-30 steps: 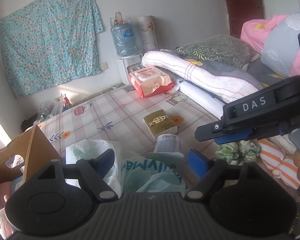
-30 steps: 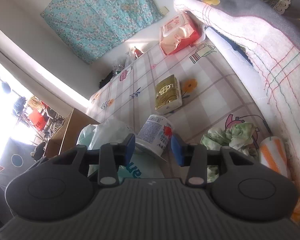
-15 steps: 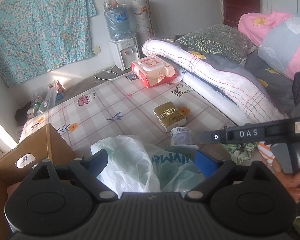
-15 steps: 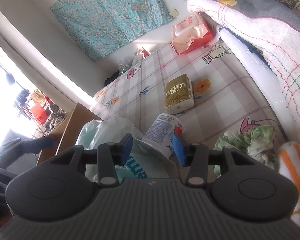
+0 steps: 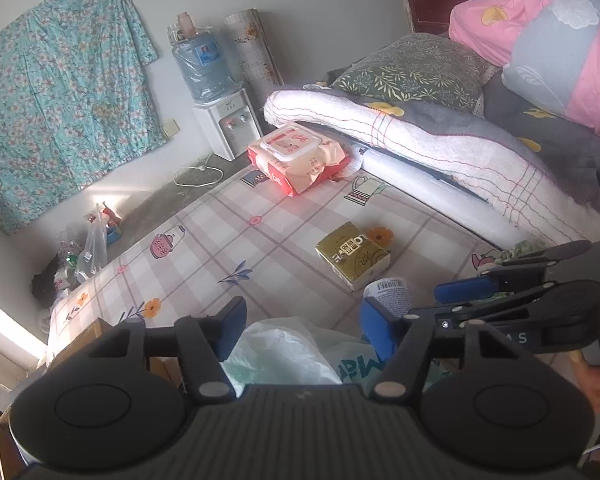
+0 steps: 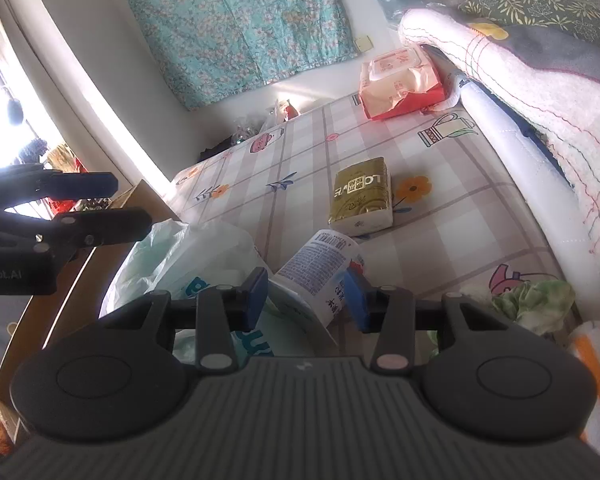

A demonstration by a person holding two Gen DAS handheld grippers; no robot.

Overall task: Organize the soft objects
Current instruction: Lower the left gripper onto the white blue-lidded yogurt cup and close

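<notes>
Partly hidden: bag (image 5: 284, 344) behind L gripper (image 5: 304, 326).

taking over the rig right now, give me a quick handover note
Right hand-held gripper: shut on the white tub, jaws just tightened, held over the plastic bag.
Left hand-held gripper: open, jaws just been closing, above the bag with nothing clamped between the pads.
Things: gold tissue pack and wet wipes pack lie on the checked mattress; green cloth and orange striped cloth are bunched at its edge.
Done: tub picked up.
Left: place the tub, probably in the bag, then gather the packs and cloths.
</notes>
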